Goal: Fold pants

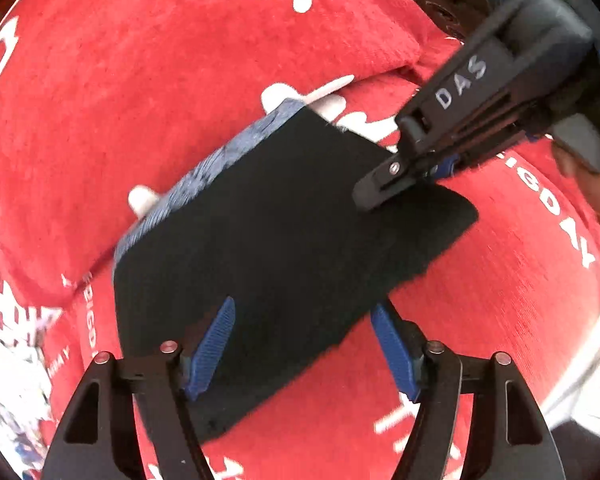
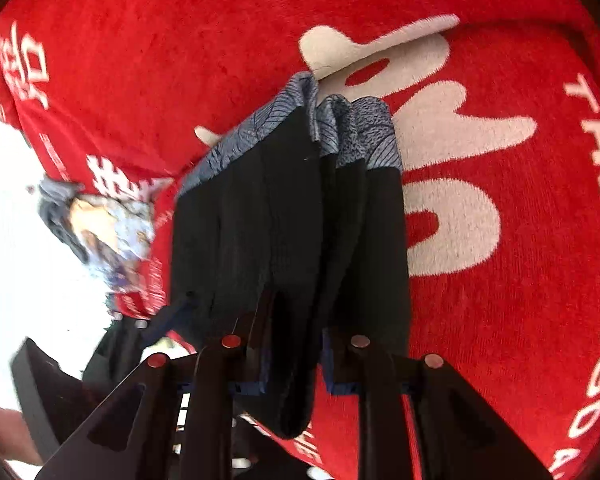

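The black pants (image 1: pixel 284 240) with a blue-grey patterned band (image 1: pixel 204 176) hang folded above the red printed blanket (image 1: pixel 140 80). My left gripper (image 1: pixel 302 354) is open, its blue fingers (image 1: pixel 212 354) on either side of the pants' lower edge, apart from the cloth. My right gripper (image 1: pixel 384 186) is shut on the pants' right edge and holds them up. In the right wrist view the pants (image 2: pixel 292 232) hang in folds from my right gripper (image 2: pixel 294 360), the band (image 2: pixel 360 136) at the far end.
The red blanket (image 2: pixel 520 240) with white lettering covers the whole surface. A crumpled blue patterned garment (image 2: pixel 104 224) lies at its left edge, beside a bright white area (image 2: pixel 20 240).
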### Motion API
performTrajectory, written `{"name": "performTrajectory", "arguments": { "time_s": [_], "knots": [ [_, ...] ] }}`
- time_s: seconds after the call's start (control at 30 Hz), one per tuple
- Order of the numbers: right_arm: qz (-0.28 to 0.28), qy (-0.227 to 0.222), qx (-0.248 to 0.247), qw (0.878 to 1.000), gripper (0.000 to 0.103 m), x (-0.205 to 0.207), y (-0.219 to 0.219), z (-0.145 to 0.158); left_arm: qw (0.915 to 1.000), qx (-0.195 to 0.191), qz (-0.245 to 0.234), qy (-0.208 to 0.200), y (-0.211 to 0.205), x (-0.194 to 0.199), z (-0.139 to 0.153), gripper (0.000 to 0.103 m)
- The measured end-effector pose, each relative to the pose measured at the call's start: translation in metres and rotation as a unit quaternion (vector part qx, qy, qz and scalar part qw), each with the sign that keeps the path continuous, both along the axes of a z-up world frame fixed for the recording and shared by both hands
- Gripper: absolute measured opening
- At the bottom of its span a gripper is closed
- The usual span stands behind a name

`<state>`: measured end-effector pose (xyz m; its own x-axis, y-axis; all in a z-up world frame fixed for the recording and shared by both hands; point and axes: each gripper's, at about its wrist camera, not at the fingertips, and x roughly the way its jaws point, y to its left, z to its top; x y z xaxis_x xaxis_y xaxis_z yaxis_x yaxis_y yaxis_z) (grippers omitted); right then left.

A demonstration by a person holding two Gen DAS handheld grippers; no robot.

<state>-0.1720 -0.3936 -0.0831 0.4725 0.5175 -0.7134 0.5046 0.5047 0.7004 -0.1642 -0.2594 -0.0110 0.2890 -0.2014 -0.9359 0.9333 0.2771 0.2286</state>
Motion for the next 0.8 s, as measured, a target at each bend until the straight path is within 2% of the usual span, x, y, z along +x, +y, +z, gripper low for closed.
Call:
{"name": "performTrajectory", "arguments": {
  "time_s": [0.13,0.3,0.33,0.4,0.43,0.47,0.53,0.6,0.63,0.67,0.73,0.8],
  "knots": [
    [0.016,0.018,-0.038,0.999,0.022,0.004,0.001,-0.001,0.9995,-0.008,0.02,0.021,0.019,0.015,0.019,0.072],
    [0.027,0.052,-0.1,0.993,0.022,0.014,-0.002,0.013,0.9914,-0.009,0.13,0.012,0.037,0.077,0.023,0.072],
    [0.016,0.063,-0.105,0.992,0.023,0.012,-0.006,0.016,0.9876,-0.007,0.157,0.005,0.042,0.097,0.021,0.072],
    [-0.007,0.056,-0.088,0.994,0.026,0.009,-0.014,0.023,0.9781,-0.012,0.207,0.009,0.051,0.133,0.016,0.072],
    [-0.016,0.045,-0.076,0.996,0.031,0.01,-0.019,0.027,0.9737,-0.017,0.226,0.018,0.055,0.145,0.014,0.072],
    [-0.02,0.039,-0.074,0.996,0.045,0.012,-0.022,0.029,0.9695,-0.019,0.243,0.03,0.059,0.158,0.009,0.072],
    [-0.016,0.035,-0.092,0.995,0.054,0.026,-0.027,0.032,0.964,-0.01,0.258,0.064,0.061,0.175,-0.008,0.072],
    [0.004,0.039,-0.103,0.994,0.049,0.043,-0.028,0.027,0.9612,0.004,0.264,0.082,0.061,0.183,-0.026,0.072],
    [0.016,0.049,-0.117,0.992,0.035,0.053,-0.026,0.022,0.96,0.005,0.268,0.081,0.062,0.182,-0.035,0.074],
    [0.029,0.061,-0.132,0.989,0.023,0.065,-0.02,0.017,0.9603,0.005,0.27,0.07,0.063,0.18,-0.04,0.082],
    [0.06,0.086,-0.167,0.98,0.023,0.084,-0.014,0.0,0.962,-0.005,0.267,0.058,0.062,0.176,-0.045,0.085],
    [0.053,0.08,-0.177,0.979,0.022,0.092,-0.018,0.0,0.959,-0.004,0.278,0.057,0.062,0.174,-0.046,0.085]
  ]
}}
